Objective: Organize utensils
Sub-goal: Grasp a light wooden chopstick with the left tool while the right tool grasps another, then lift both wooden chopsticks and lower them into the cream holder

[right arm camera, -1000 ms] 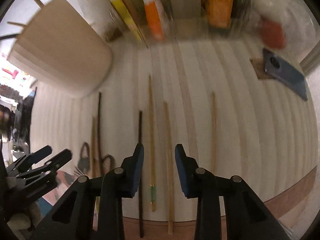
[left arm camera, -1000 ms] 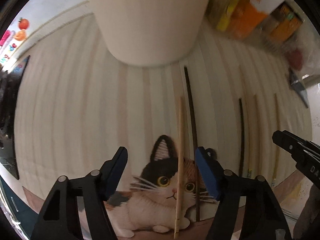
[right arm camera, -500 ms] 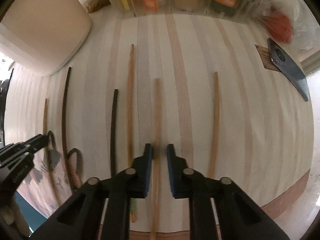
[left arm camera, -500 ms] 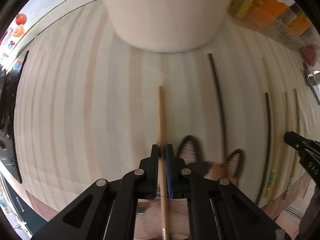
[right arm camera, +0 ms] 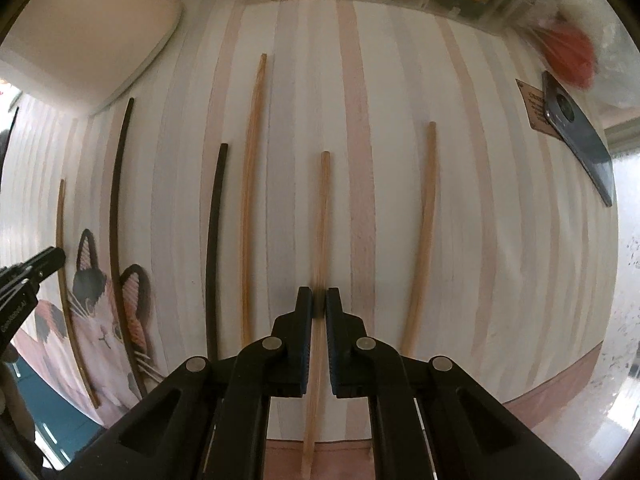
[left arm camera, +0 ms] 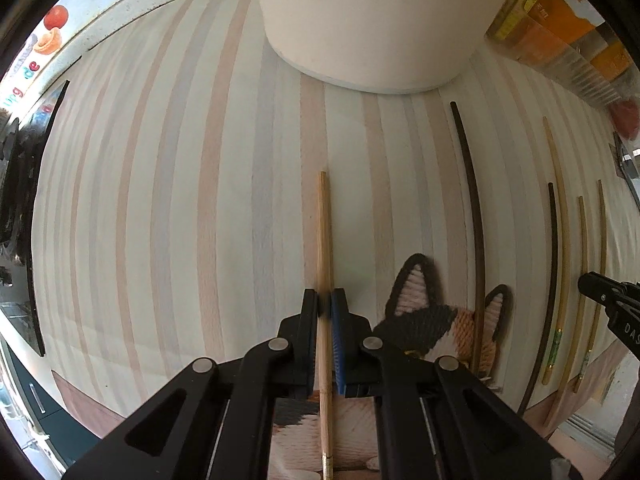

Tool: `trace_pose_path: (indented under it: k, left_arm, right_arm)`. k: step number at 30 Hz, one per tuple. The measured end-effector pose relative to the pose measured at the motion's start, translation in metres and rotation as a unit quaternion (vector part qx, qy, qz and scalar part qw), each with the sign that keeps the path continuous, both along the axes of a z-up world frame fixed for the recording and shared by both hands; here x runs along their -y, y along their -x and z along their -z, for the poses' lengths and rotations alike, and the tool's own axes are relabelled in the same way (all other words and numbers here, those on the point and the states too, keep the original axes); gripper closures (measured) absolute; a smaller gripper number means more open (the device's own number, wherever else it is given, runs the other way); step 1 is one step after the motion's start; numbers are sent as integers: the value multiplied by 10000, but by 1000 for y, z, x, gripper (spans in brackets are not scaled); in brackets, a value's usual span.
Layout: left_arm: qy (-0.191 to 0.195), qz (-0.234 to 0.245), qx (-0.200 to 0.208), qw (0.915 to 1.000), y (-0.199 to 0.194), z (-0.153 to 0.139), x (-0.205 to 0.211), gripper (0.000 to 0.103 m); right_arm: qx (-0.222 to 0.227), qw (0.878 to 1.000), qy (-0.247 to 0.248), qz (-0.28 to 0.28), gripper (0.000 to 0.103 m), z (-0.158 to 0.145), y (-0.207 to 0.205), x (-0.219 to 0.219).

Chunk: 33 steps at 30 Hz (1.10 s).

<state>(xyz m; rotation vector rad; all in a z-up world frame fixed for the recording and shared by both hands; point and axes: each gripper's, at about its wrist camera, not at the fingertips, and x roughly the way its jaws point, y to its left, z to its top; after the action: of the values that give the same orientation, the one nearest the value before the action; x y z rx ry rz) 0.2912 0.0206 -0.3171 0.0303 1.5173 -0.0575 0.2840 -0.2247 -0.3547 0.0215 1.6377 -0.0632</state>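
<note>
With left tongs (left arm camera: 325, 308) clamped on one pale chopstick (left arm camera: 323, 232) and right tongs (right arm camera: 319, 305) pinching another (right arm camera: 322, 216), both flat on the striped counter (left arm camera: 160, 200), better to lift level toward the white holder (left arm camera: 372, 20).

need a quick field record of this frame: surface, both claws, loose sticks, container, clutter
surface: striped mat with a cat picture at its near edge
left claw: shut on a light wooden chopstick
right claw: shut on a pale wooden chopstick
loose sticks: two dark chopsticks and two more light ones lie roughly parallel on the mat
container: cream tub at the mat's far edge
clutter: dark phone at the right, boxes behind
</note>
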Motion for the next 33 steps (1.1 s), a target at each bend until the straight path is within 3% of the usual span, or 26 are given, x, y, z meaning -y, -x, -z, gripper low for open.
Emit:
trace_pose_path:
  k: [13,21,26,33]
  left_arm:
    - [-81,52,95,9999,-1,5,7,98]
    - [-283,219,209,9991,1,3,16,99]
    - [46,193,512,9985,15,-32,16,99]
    - [427,372,1288,9901,34,-113,9,99]
  right_arm:
    - [-190,9997,177,-28,94,6,-25,-7]
    - [72,9997,43,210,96,7,-17,-6]
    - [385,9979,-260,451,96,-7,-5,6]
    - [980,9913,-789,394,97,-53,6,17]
